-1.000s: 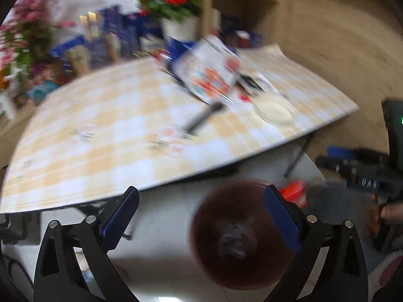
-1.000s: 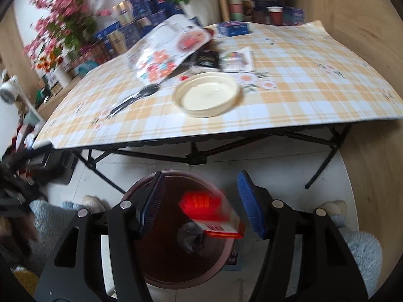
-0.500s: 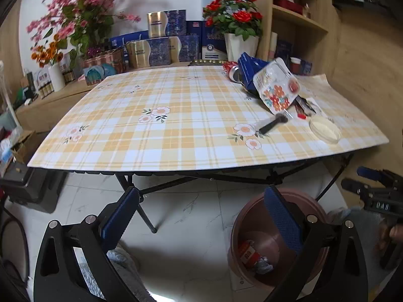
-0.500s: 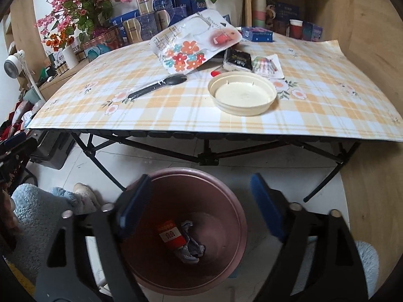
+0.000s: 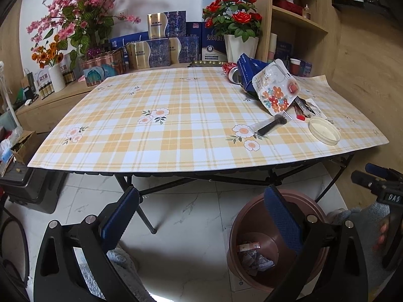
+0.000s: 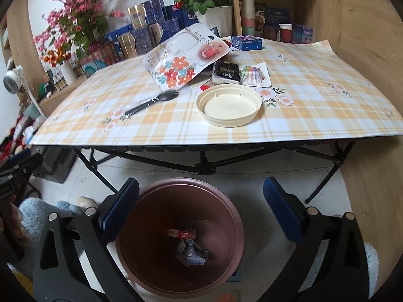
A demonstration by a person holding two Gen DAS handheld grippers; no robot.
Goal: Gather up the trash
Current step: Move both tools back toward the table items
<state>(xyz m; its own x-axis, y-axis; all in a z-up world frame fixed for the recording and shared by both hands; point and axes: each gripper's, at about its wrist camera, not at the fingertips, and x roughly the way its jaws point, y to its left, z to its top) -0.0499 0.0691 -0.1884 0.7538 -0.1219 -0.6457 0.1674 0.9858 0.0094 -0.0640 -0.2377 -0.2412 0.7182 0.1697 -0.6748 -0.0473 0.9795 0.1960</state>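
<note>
Both hand-held grippers were held released above the floor, with trash already in the bin.
In the left wrist view, the left hand-held gripper was spread wide and empty; the brown bin stood to its right, below the table. In the right wrist view, the right hand-held gripper was likewise spread over the bin, where a red packet and crumpled wrapper lay; a cream lid and black spoon were seen on the table.
</note>
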